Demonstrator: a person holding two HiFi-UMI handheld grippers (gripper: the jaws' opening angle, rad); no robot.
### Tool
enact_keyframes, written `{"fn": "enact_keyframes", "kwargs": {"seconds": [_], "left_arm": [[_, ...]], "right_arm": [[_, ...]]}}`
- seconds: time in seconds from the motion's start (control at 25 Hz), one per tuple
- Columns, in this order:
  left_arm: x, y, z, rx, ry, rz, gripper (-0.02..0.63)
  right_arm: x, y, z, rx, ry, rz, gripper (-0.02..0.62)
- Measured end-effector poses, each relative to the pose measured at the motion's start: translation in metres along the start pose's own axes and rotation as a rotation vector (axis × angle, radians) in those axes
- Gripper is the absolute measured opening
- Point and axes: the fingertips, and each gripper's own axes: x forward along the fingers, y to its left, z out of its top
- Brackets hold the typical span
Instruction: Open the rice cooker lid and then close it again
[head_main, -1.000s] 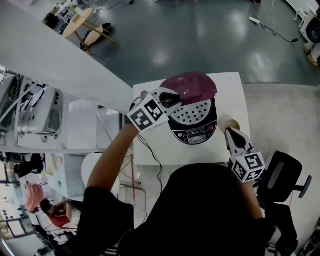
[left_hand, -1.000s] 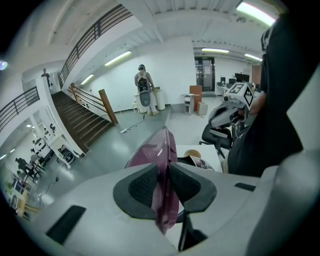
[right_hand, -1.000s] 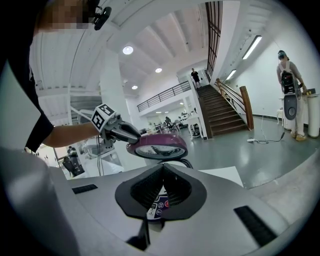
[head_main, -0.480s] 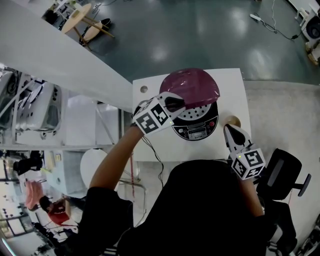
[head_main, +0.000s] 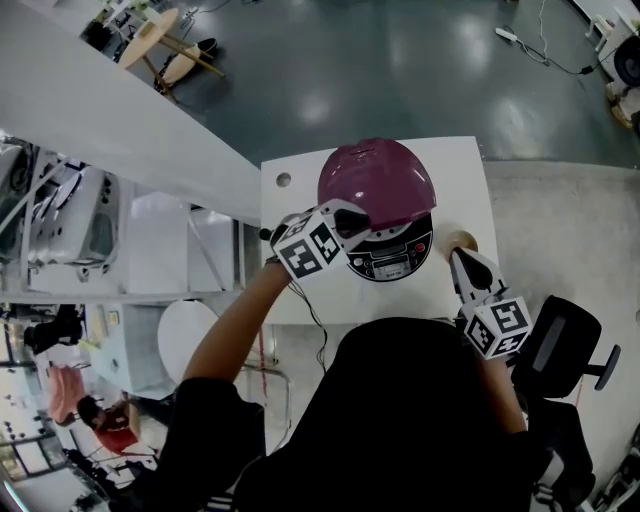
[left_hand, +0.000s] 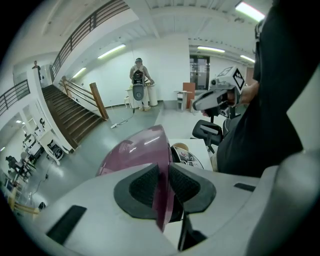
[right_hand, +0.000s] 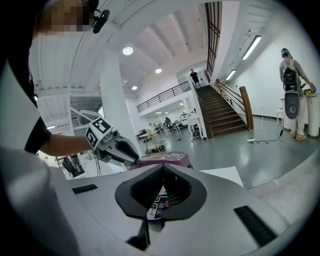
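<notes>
The rice cooker stands on a white table (head_main: 300, 290). Its purple domed lid (head_main: 378, 182) is lowered most of the way over the body, so only the front control panel (head_main: 392, 257) shows. My left gripper (head_main: 356, 222) is shut on the lid's front left rim. In the left gripper view that rim (left_hand: 161, 200) runs edge-on between the black pads of the gripper (left_hand: 164, 182). My right gripper (head_main: 460, 264) hovers right of the cooker, shut and empty. In the right gripper view, past its jaws (right_hand: 162, 186), I see the lid (right_hand: 165, 160) and the left gripper (right_hand: 127, 152).
A tan round object (head_main: 462, 241) sits on the table right of the cooker, close to the right gripper. The table has a small hole (head_main: 284, 180) at its far left corner, and a cable (head_main: 308, 305) hangs off the near edge. A black office chair (head_main: 565, 345) stands at the right.
The lid has swung down from half raised to nearly flat over the cooker, hiding its dotted inner plate. My left gripper came down with it. The right gripper has stayed put.
</notes>
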Motion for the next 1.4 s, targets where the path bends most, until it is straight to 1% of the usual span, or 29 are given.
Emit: {"fn": "enact_keyframes", "kwargs": {"seconds": [0.16,0.32,0.52,0.88,1.16,1.4], "left_arm": [[0.007,-0.006,-0.006,-0.016,-0.002,-0.017,0.071],[0.013,-0.012,-0.010,0.004,-0.007,-0.028,0.069],[0.020,-0.018,-0.018,-0.017,-0.006,-0.053,0.069],[0.031,-0.026,-0.027,-0.025,0.005,-0.055,0.069],[0.040,-0.032,-0.034,-0.059,0.007,-0.075,0.067],[0.050,-0.037,-0.044,-0.069,0.019,-0.096,0.058]], "right_arm": [[-0.002,-0.002,-0.003,0.000,0.004,-0.002,0.000],[-0.004,-0.003,-0.004,0.004,0.001,-0.007,0.000],[-0.005,-0.003,0.000,0.003,-0.001,-0.007,0.000],[-0.008,-0.003,-0.003,0.007,0.001,-0.016,0.000],[-0.011,-0.004,-0.004,0.009,0.002,-0.024,0.000],[-0.012,-0.005,-0.008,0.015,0.004,-0.032,0.000]]}}
